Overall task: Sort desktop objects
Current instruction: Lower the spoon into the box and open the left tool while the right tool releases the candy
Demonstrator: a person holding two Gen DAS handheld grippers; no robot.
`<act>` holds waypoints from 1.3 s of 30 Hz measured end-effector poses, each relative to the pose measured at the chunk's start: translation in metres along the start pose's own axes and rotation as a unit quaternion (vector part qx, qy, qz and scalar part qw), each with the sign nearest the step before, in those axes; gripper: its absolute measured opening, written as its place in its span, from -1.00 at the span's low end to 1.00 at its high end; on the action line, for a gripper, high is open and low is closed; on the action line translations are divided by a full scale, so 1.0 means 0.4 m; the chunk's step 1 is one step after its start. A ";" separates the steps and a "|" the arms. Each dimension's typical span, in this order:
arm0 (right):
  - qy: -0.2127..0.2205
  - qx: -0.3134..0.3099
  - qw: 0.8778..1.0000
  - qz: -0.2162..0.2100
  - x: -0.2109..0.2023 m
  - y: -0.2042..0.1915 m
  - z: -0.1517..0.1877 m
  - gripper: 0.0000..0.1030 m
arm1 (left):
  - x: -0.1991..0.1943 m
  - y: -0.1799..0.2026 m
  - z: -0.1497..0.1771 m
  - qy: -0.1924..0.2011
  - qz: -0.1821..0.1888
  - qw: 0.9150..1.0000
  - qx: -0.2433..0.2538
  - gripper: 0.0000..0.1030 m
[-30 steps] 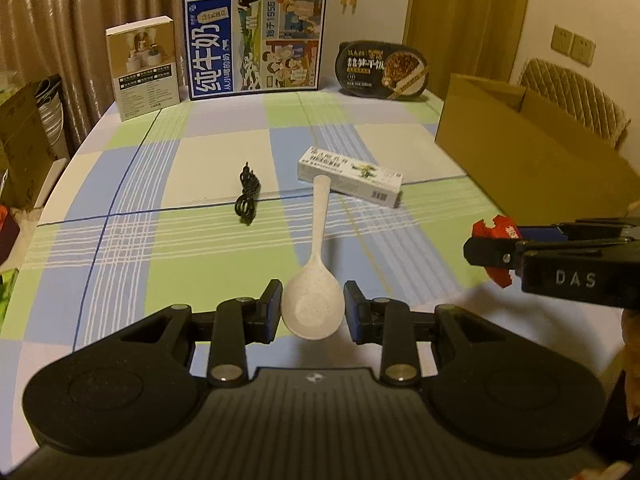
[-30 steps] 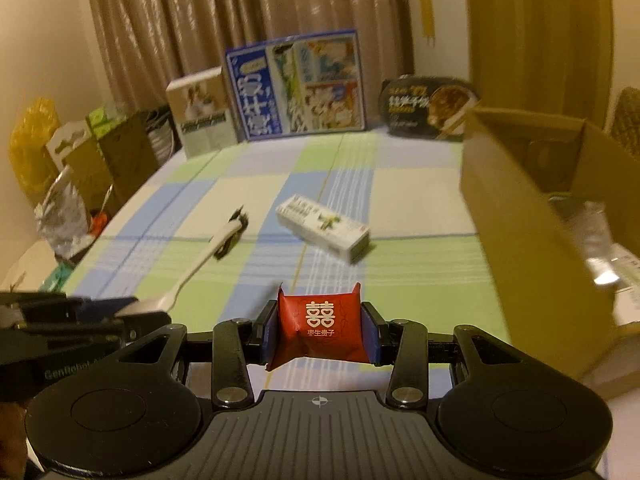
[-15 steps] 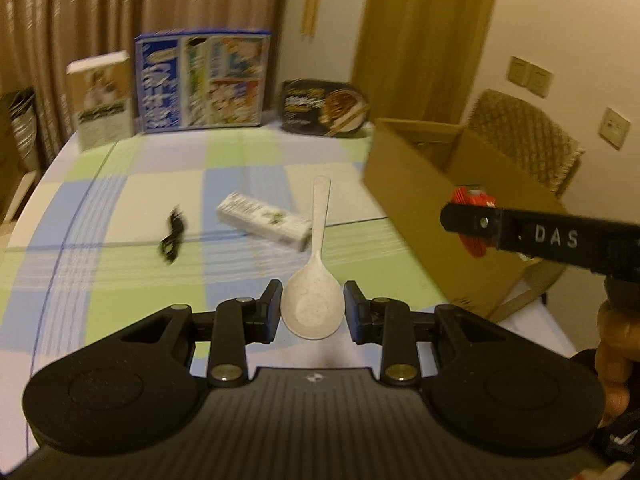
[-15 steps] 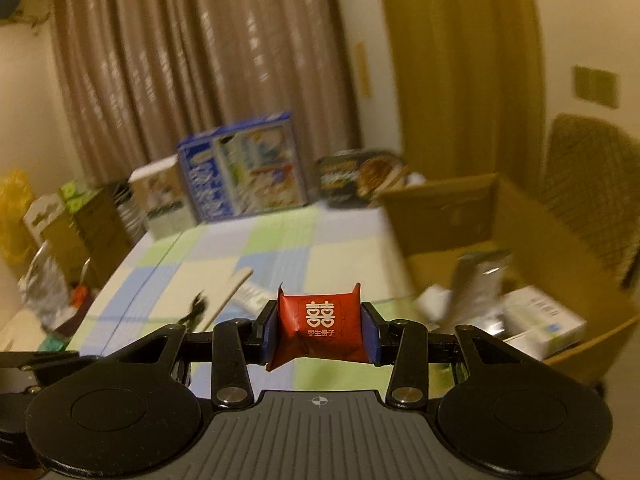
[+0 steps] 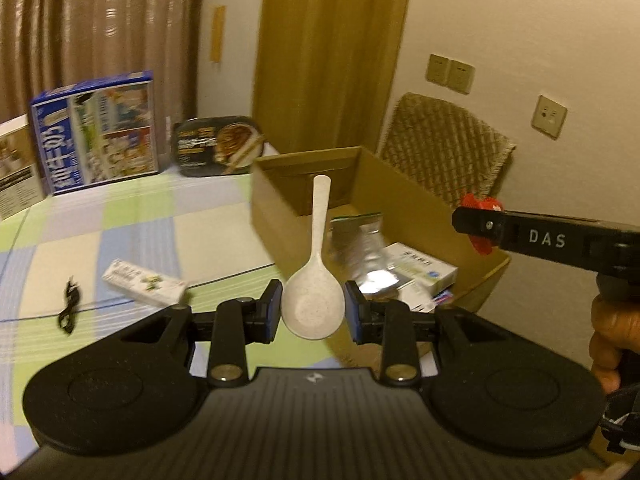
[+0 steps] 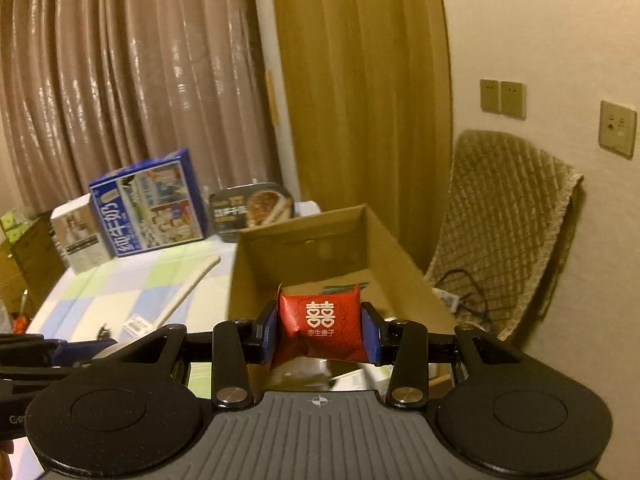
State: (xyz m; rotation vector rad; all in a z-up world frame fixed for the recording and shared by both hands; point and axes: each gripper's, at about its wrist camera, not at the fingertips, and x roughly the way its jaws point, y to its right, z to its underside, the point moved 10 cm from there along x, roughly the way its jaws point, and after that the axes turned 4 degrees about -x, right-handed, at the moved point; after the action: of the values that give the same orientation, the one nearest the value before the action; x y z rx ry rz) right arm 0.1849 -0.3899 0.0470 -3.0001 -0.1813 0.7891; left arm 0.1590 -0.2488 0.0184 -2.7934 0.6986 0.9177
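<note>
**Two items at the box, two left on the table**

The left gripper clamps a spoon; the right gripper clamps a red packet. Both hang by the box, which already holds packages. A carton and cable remain on the table.

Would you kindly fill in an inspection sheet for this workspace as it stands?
Surface: checked tablecloth, mostly bare.
Job's things: white spoon and red packet held; cardboard box holds a foil pouch and white carton.
Clutter: small white box; milk carton box, noodle tray at far edge.
Grippers: left gripper grips spoon; right gripper grips packet.
Cables: black cable on cloth.
Surroundings: curtains, woven chair.
</note>
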 end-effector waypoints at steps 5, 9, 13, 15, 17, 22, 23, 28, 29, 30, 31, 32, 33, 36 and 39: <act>-0.002 0.005 1.000 0.007 0.014 0.051 -0.004 -0.24 | 0.044 0.064 -0.019 -0.004 0.010 1.000 0.012 -0.47; -0.006 0.008 1.000 0.005 0.031 0.073 -0.004 -0.24 | 0.079 0.098 -0.038 -0.005 0.018 1.000 0.011 -0.47; -0.009 0.012 1.000 0.003 0.049 0.092 -0.004 -0.24 | 0.109 0.112 -0.050 -0.008 0.024 1.000 0.003 -0.47; -0.010 0.013 1.000 0.003 0.058 0.099 -0.007 -0.24 | 0.124 0.116 -0.052 -0.011 0.025 1.000 -0.002 -0.47; -0.010 0.015 1.000 0.003 0.065 0.108 -0.009 -0.24 | 0.135 0.120 -0.049 -0.014 0.025 1.000 -0.004 -0.47; -0.013 0.015 1.000 0.005 0.080 0.124 -0.011 -0.24 | 0.166 0.124 -0.045 -0.020 0.026 0.999 -0.011 -0.47; -0.014 0.016 1.000 0.006 0.083 0.125 -0.013 -0.24 | 0.170 0.123 -0.045 -0.021 0.026 0.999 -0.013 -0.47; -0.015 0.020 1.000 0.007 0.094 0.134 -0.013 -0.24 | 0.191 0.127 -0.052 -0.018 0.034 0.999 -0.026 -0.47; -0.016 0.020 1.000 0.007 0.097 0.136 -0.012 -0.24 | 0.196 0.127 -0.054 -0.018 0.035 0.999 -0.029 -0.46; -0.018 0.020 1.000 0.006 0.100 0.137 -0.010 -0.24 | 0.201 0.126 -0.057 -0.017 0.034 0.999 -0.031 -0.46; -0.019 0.020 1.000 0.006 0.102 0.137 -0.008 -0.24 | 0.207 0.124 -0.059 -0.016 0.030 0.999 -0.032 -0.46; -0.021 0.020 1.000 0.005 0.104 0.138 -0.005 -0.24 | 0.212 0.121 -0.059 -0.016 0.026 0.999 -0.033 -0.36; -0.022 0.020 1.000 0.004 0.105 0.138 -0.002 -0.24 | 0.217 0.116 -0.058 -0.018 0.024 0.999 -0.034 -0.29; -0.026 0.023 0.999 0.001 0.111 0.138 0.006 -0.24 | 0.217 0.098 -0.050 -0.020 0.020 0.999 -0.039 -0.30; -0.029 0.026 0.999 -0.003 0.115 0.134 0.011 -0.24 | 0.208 0.069 -0.041 -0.021 0.015 0.998 -0.053 -0.30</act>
State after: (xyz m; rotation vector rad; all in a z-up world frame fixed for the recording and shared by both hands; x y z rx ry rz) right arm 0.2282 -0.4376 0.0173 -2.9283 -0.1674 0.8659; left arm 0.2142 -0.3099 -0.0162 -2.8528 0.7084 1.0441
